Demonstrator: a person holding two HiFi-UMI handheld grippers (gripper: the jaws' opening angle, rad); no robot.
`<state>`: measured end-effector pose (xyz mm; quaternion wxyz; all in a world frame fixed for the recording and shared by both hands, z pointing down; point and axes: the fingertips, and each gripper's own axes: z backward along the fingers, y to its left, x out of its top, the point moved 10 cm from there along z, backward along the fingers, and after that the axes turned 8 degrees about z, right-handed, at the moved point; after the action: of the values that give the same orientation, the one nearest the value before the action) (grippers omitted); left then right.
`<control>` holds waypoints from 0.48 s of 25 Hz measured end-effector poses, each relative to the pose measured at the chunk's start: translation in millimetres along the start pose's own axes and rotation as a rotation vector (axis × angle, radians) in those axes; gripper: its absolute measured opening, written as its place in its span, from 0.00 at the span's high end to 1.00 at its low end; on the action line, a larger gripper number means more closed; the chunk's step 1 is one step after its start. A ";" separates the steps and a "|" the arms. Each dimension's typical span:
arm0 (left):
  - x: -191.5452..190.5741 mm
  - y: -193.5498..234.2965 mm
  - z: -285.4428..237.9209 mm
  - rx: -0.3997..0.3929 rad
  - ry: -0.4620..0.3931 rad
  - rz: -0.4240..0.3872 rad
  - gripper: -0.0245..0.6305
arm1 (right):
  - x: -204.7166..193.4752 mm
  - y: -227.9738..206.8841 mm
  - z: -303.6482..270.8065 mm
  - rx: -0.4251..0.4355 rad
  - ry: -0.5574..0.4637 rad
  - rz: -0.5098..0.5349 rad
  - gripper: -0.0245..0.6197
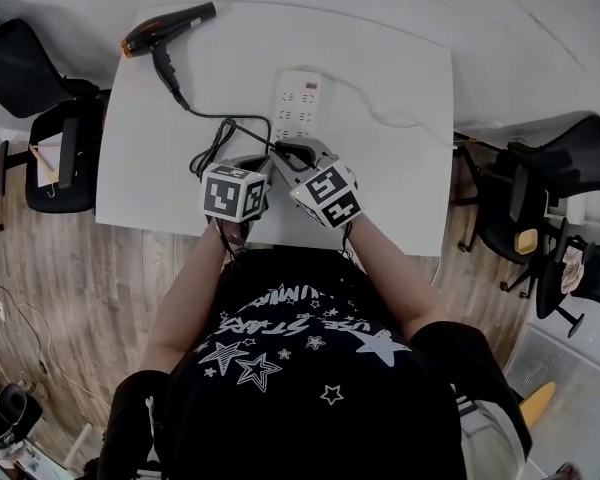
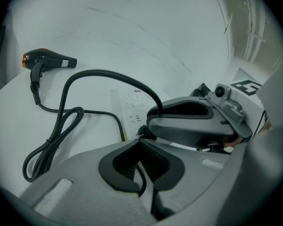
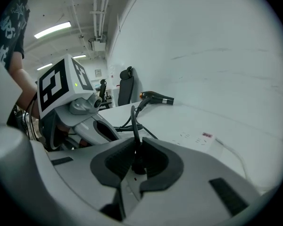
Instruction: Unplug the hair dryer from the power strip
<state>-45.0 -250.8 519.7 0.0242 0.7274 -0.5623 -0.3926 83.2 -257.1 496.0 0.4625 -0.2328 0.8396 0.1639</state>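
The black hair dryer (image 1: pixel 170 28) lies at the table's far left corner, and its cord (image 1: pixel 220 143) runs to a loose coil near the middle. The white power strip (image 1: pixel 300 101) lies beyond both grippers with no plug showing in it. My right gripper (image 3: pixel 137 149) is shut on the dryer's plug (image 3: pixel 137 166), and the cord rises from between its pads. In the head view the right gripper (image 1: pixel 295 155) sits just short of the strip. My left gripper (image 2: pixel 140 140) is shut on nothing, its tip close to the plug (image 2: pixel 141 132).
The strip's own white cable (image 1: pixel 385 113) trails right across the white table (image 1: pixel 400 198). Black office chairs stand on the wooden floor at the left (image 1: pixel 65 153) and right (image 1: pixel 540 198). A white wall rises behind the table.
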 end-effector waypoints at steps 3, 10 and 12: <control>-0.4 -2.9 -0.7 0.002 -0.008 0.005 0.95 | -5.5 -5.4 8.5 0.015 0.013 -0.004 0.88; 0.3 -5.2 -2.8 0.016 0.001 -0.027 0.95 | -9.0 -8.3 11.5 0.016 0.009 -0.037 0.88; 0.6 -6.8 -2.4 0.029 0.006 -0.045 0.95 | -6.3 -7.0 10.6 0.015 0.007 -0.030 0.88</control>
<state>-38.0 -249.8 517.8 0.0064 0.7414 -0.5513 -0.3826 97.4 -256.3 495.5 0.4635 -0.2423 0.8390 0.1499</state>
